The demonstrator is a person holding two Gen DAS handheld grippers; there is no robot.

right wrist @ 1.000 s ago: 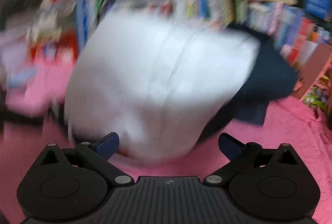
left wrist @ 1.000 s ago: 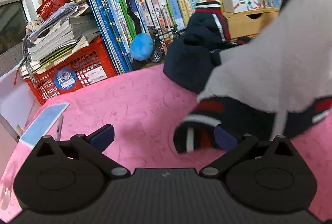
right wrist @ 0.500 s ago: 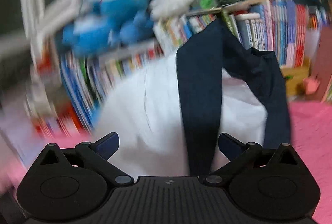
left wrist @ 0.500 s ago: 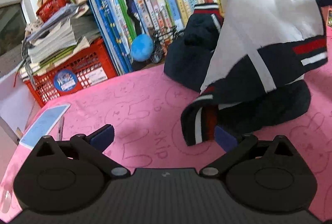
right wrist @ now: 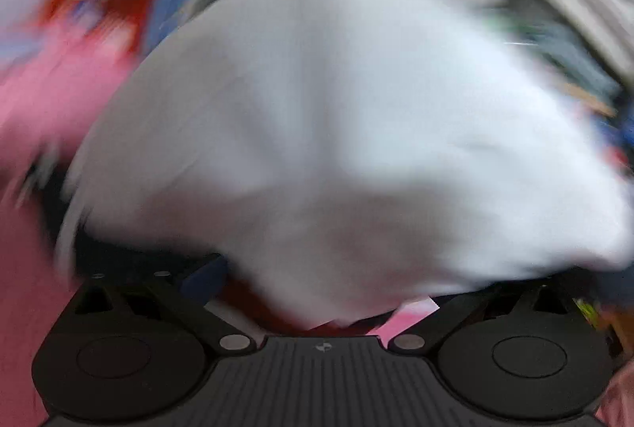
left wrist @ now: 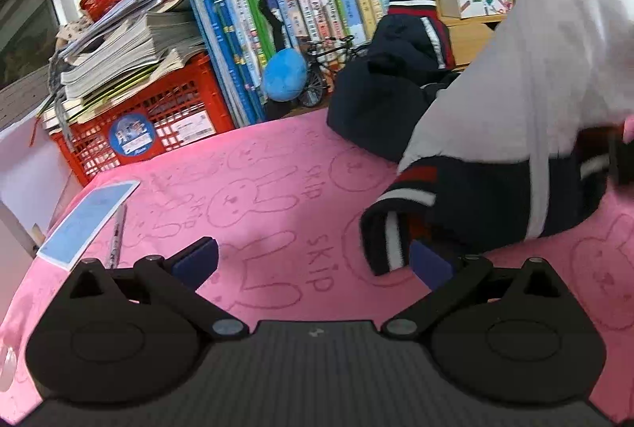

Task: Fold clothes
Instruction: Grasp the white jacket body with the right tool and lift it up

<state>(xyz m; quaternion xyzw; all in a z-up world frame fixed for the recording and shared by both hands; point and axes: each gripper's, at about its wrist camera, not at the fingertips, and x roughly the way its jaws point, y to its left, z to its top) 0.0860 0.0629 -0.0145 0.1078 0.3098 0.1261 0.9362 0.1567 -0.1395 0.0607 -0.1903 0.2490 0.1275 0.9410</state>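
Left tool (left wrist: 313, 260) spread over the pink counter (left wrist: 257, 169), holding nothing. The jacket (left wrist: 515, 134), raised high half a second ago, now drops back, its cuff on the counter. Right tool (right wrist: 321, 284): view blurred, grip hidden beneath white cloth, cannot tell. Judged: shaking out, folding not begun.

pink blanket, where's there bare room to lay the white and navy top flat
The widest bare stretch of the pink blanket lies ahead of the open left gripper, bordered by the blue card and pen on the left, the red crate behind, and the white and navy top on the right. The far right is crowded by the dark jacket.
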